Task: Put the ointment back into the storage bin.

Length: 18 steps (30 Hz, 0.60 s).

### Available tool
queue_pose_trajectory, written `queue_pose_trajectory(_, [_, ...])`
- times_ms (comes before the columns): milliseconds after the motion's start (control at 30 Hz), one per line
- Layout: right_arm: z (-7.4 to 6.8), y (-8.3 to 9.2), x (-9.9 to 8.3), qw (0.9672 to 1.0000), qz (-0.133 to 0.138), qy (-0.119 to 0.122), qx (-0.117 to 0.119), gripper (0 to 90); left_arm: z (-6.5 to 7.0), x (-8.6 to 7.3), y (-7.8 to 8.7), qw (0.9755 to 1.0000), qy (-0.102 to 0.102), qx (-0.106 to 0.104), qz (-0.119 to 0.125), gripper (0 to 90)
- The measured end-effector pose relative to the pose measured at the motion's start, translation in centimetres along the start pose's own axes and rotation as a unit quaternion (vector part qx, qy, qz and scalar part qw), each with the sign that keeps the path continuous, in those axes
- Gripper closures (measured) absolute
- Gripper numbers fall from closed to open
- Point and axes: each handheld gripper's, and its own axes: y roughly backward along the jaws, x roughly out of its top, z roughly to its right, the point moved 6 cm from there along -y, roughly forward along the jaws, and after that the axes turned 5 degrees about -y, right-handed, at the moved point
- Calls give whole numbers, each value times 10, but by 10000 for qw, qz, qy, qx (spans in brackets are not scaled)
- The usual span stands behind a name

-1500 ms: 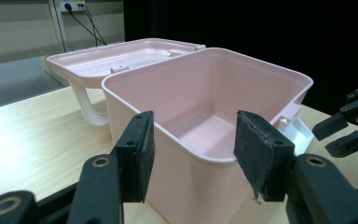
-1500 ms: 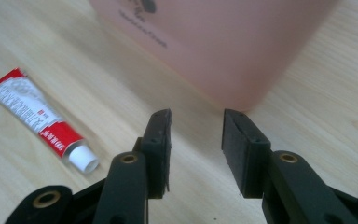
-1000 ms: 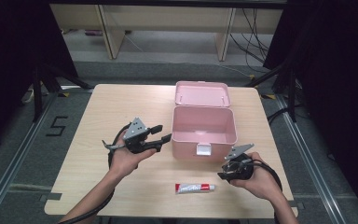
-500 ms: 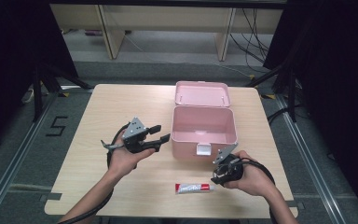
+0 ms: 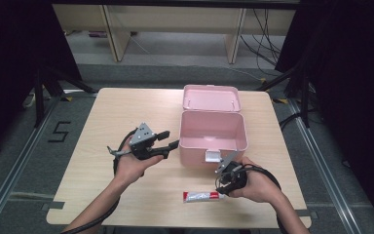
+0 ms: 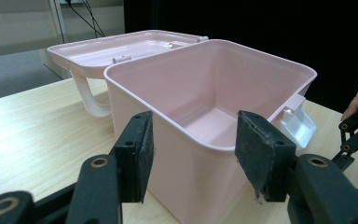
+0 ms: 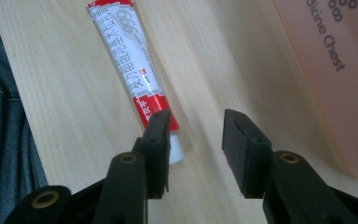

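Note:
A red and white tube (image 5: 204,196) lies flat near the table's front edge, and shows up close as the tube (image 7: 133,70) in the right gripper view. My right gripper (image 5: 225,181) hovers just off its right end, pointing down at it. That gripper (image 7: 193,128) is open and its jaws have just been opening; nothing sits between them, and the tube's white cap end lies by the left jaw. An open pink box (image 5: 213,132), empty inside, stands mid-table. My left gripper (image 5: 168,140) is held open just left of the box (image 6: 205,107), apart from it.
The box's lid (image 5: 211,97) lies flipped back behind it, with a white latch (image 6: 298,122) on the front wall. The box's printed side (image 7: 340,70) is close on the right of my right gripper. A person's denim-clad leg (image 7: 0,121) is beyond the table edge.
My right hand has slid left from the box's front right corner toward the tube's end. The left hand, box and tube have stayed put.

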Motion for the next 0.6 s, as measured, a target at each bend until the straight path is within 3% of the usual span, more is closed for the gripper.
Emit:
queue_pose_trajectory(233, [-2,-2,3,9999,-120,51,0,629,1,0,-2,10000,18,-44,39,464])
queue_pose_trajectory(267, [-2,-3,4,9998,-116,149,-3,629,1,0,-2,10000,12,-21,3,464])
queue_pose_trajectory(367, [-3,-3,5,9998,-184,99,-17,628,1,0,-2,10000,9,-16,-1,464])
queue_pose_trajectory(567, [-5,-5,8,9992,-306,248,67,627,1,1,-3,10000,-1,-15,-2,464])
queue_pose_trajectory(600, [-4,-6,10,9992,-267,293,-3,626,1,1,-3,10000,-5,-17,1,463])
